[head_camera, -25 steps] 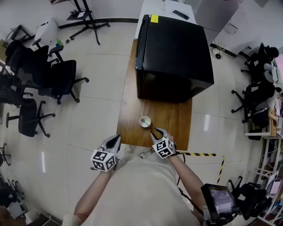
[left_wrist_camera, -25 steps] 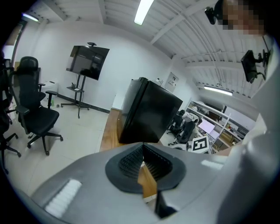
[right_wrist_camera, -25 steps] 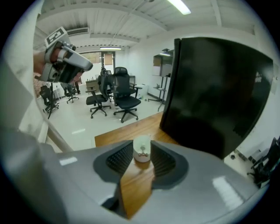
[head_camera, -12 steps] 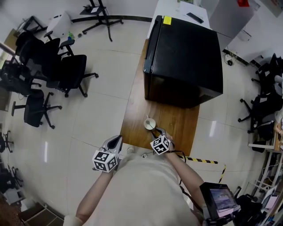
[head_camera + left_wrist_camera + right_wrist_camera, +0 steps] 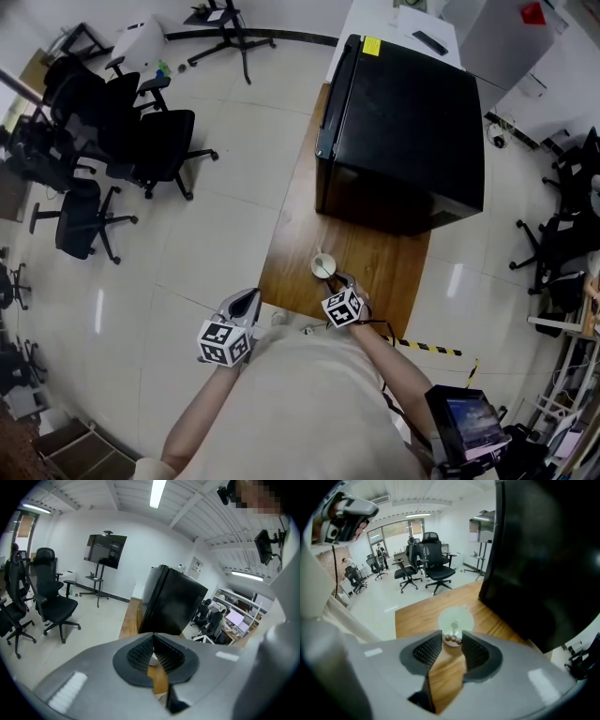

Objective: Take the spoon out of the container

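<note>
A small white cup [image 5: 322, 266] stands on the wooden table [image 5: 375, 272] in front of the black fridge [image 5: 403, 131]. In the right gripper view the cup [image 5: 456, 618] holds a spoon [image 5: 453, 626] whose brown beaded handle end points at me. My right gripper [image 5: 453, 638] is right at the cup's near side, jaws apart, with the handle end between the fingertips; the pads do not visibly press it. In the head view the right gripper [image 5: 341, 279] nearly touches the cup. My left gripper [image 5: 248, 294] hangs off the table's left edge, its jaws [image 5: 152, 637] together and empty.
The fridge fills the far half of the table, close behind the cup. Several black office chairs [image 5: 141, 141] stand on the tiled floor to the left. Yellow-black tape [image 5: 427, 347] marks the floor by the table's near right corner.
My right gripper has moved forward to the cup, and the spoon's handle end now sits between its fingertips. The left gripper has stayed where it was.
</note>
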A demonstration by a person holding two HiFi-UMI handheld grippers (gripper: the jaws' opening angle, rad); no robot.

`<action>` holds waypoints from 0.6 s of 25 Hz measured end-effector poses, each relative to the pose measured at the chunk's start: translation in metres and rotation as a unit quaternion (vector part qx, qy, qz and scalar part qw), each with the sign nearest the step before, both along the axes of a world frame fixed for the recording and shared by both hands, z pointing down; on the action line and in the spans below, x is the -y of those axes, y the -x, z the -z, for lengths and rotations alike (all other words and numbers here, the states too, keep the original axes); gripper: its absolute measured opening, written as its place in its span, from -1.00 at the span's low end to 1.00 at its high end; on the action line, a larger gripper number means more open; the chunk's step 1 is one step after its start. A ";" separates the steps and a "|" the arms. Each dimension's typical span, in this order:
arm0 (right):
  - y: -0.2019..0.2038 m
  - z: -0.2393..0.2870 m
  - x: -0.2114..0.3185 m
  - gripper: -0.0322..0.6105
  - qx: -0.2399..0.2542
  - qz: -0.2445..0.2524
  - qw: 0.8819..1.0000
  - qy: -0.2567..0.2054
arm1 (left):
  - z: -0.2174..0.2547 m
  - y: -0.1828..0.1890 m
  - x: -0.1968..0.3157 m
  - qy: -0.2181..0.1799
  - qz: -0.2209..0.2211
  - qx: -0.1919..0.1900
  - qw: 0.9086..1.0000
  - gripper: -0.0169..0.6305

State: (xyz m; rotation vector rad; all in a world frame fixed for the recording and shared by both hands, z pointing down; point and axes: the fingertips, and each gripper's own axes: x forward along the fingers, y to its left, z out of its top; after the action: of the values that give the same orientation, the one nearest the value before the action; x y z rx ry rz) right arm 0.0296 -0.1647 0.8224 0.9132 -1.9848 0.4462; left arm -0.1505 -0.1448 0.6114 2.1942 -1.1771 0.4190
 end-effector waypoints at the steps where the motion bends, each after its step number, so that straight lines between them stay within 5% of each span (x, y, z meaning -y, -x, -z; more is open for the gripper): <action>1: 0.000 -0.001 0.001 -0.51 -0.002 0.000 1.000 0.000 | -0.001 0.002 0.000 0.000 0.002 0.001 1.000 -0.96; 15: 0.005 -0.006 0.005 -0.50 0.006 -0.003 1.000 0.009 | -0.001 0.004 0.004 -0.002 0.003 0.002 1.000 -0.96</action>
State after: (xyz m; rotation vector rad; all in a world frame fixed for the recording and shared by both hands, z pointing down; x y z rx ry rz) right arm 0.0248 -0.1700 0.8285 0.9063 -1.9853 0.4733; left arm -0.1544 -0.1485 0.6123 2.1940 -1.1874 0.4201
